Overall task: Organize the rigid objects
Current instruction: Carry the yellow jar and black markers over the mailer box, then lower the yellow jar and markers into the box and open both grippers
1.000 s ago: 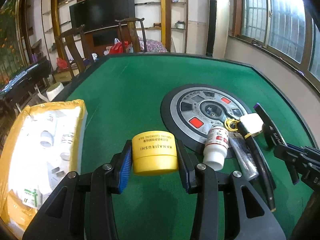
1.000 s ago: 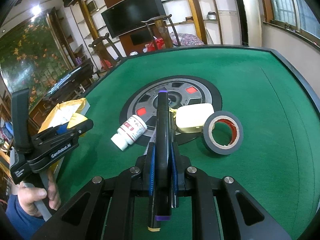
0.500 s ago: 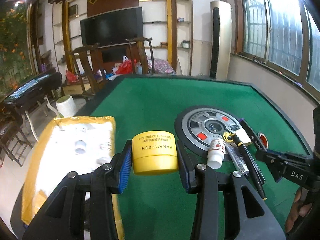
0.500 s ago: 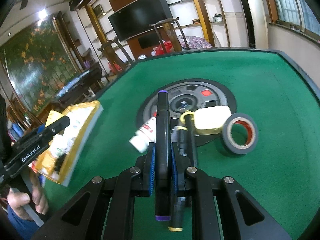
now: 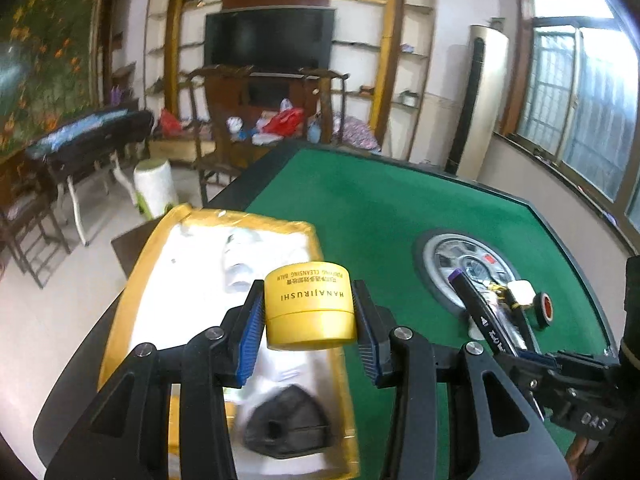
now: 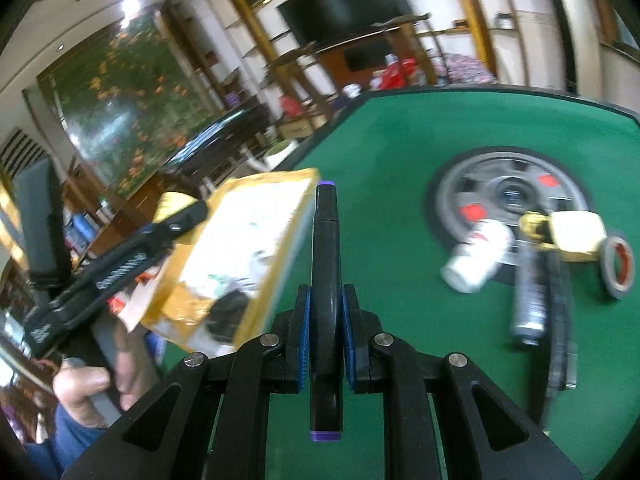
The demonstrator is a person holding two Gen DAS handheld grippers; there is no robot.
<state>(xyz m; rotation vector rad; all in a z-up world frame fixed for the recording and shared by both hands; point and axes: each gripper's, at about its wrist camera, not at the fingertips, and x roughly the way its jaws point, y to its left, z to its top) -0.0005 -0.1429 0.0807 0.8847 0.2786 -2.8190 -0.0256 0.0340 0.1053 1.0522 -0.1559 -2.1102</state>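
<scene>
— Both your hands swung left since a second ago: the yellow jar (image 5: 310,306) that hung over bare green felt was now above the yellow-edged box (image 5: 132,280), and the black marker (image 6: 326,280) had come away from the pile toward that box.

— How were the fingers?

— Your left gripper (image 5: 308,320) was clenched on the jar, blue pads pressed to both its sides, jar upright with its label upside down. Your right gripper (image 6: 325,336) was clamped on the marker, purple ends pointing near and far.

— And what was left behind?

— On the green table (image 6: 400,140), far right by the round centre panel (image 6: 508,196), lay the white bottle (image 6: 476,256), a dark tube (image 6: 530,300), a cream-coloured block (image 6: 576,232) and a tape roll (image 6: 618,266), all blurred. Inside the box lay white items and one dark one.
</scene>
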